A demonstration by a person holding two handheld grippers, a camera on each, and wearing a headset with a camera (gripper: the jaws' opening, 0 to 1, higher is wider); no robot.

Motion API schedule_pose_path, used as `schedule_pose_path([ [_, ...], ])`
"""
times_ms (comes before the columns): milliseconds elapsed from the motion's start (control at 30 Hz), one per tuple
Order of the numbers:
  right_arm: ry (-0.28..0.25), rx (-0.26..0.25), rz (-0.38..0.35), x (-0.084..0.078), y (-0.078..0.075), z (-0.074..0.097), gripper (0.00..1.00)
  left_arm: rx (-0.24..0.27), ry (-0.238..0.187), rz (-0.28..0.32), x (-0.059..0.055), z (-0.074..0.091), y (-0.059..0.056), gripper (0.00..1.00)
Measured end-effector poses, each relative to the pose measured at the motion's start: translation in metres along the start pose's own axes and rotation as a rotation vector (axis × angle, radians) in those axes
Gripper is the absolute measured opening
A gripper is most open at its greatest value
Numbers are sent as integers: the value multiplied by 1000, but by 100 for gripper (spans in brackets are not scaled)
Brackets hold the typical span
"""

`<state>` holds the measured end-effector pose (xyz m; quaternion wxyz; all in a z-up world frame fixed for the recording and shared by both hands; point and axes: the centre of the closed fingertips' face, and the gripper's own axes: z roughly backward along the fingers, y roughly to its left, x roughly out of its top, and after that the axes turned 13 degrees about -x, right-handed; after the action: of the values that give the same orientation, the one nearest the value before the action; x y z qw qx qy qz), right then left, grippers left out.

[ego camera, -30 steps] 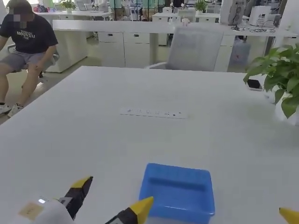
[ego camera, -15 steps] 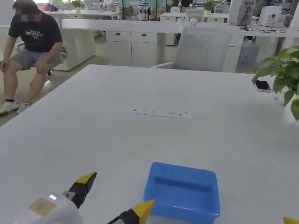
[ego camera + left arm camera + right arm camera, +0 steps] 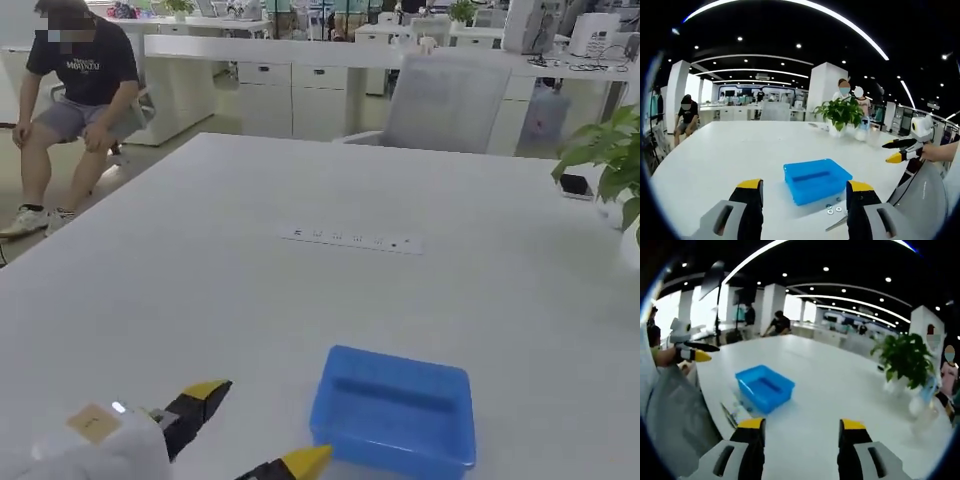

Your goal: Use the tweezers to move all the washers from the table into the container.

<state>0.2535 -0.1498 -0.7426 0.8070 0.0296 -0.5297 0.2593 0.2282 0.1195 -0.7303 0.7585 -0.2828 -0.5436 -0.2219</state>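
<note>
Few washers lie on table just beside bin, tweezers next to them | left gripper wide, empty | right gripper wide, empty (tweezers untouched) | risk, I'd say: thin tweezers could skid off broad jaws, flicking washers away.

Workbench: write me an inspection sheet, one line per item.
Surface: white table, flat, with an inset socket strip.
Job's things: blue container, no washers seen inside; a few washers on the table close by one of its sides; tweezers lying beside them.
Clutter: dark phone-like item near the table's far right edge.
Grippers: left gripper open, holding nothing; right gripper open, holding nothing.
Cables: nothing seen on the table.
Surroundings: potted plant, grey chair, seated person, office desks behind.
</note>
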Motion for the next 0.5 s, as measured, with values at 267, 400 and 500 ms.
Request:
schedule_pose_path([
  [267, 2, 194, 96, 10, 54, -7, 30, -142, 125, -18, -17, -10, -14, 52],
  [400, 19, 263, 175, 7, 77, -12, 20, -168, 144, -9, -21, -8, -14, 48],
  [500, 29, 325, 204, 3, 93, -15, 17, -199, 177, -28, -25, -6, -16, 45],
])
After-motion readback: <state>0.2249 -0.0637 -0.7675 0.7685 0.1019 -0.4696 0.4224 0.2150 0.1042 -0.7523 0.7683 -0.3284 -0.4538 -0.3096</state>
